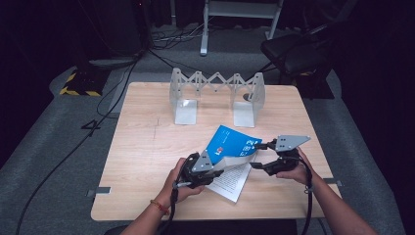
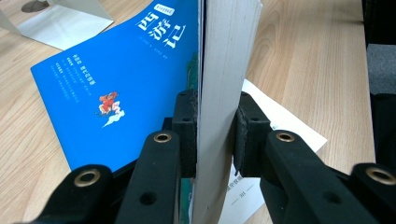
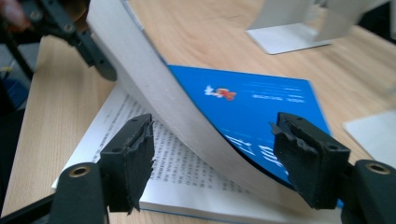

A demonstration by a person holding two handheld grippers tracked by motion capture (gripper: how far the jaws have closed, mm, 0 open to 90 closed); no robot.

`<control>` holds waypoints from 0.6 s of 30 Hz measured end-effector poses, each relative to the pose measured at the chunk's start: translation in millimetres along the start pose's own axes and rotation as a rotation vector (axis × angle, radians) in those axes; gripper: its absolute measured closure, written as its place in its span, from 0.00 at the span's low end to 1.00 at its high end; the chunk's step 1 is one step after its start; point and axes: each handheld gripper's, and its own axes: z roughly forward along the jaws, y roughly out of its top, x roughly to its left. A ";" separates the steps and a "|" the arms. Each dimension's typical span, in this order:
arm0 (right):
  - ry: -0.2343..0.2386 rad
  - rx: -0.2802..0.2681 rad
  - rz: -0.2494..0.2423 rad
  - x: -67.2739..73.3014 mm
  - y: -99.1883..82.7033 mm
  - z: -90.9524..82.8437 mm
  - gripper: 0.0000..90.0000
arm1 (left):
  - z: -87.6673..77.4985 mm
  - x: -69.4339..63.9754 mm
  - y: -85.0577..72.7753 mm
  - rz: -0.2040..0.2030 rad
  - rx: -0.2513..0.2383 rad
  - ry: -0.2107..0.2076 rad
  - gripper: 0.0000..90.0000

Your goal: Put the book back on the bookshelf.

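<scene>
A paperback book with a blue cover (image 1: 230, 141) lies open in the middle of the wooden table (image 1: 147, 147). My left gripper (image 1: 221, 168) is shut on a thick block of its pages (image 2: 226, 56), holding them lifted and bent above the printed page (image 1: 230, 182). The blue cover (image 2: 116, 79) hangs on the far side of that block. My right gripper (image 1: 255, 155) is open at the book's right edge. Its jaws straddle the curved page block (image 3: 154, 88) without touching it, above the open text page (image 3: 140, 154) and the cover (image 3: 261, 102).
A grey metal accordion book rack (image 1: 215, 90) stands upright at the back of the table, with its flat feet (image 3: 285, 37) toward the book. A dark chair (image 1: 293, 54) and cables (image 1: 107, 98) lie on the floor beyond. Bare wood surrounds the book.
</scene>
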 end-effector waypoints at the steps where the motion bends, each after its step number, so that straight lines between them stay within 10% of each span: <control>1: 0.013 0.010 -0.011 0.4 0.6 5.5 0.32 | -1.1 0.4 -0.7 0.001 0.004 0.003 0.82; 7: 0.035 0.086 -0.080 -2.8 -2.3 28.9 0.32 | -8.4 5.0 -6.0 -0.019 -0.001 0.006 0.82; 18: -0.086 0.143 -0.173 -13.1 -13.9 49.4 0.42 | -26.0 10.6 -19.7 -0.034 0.008 0.039 0.80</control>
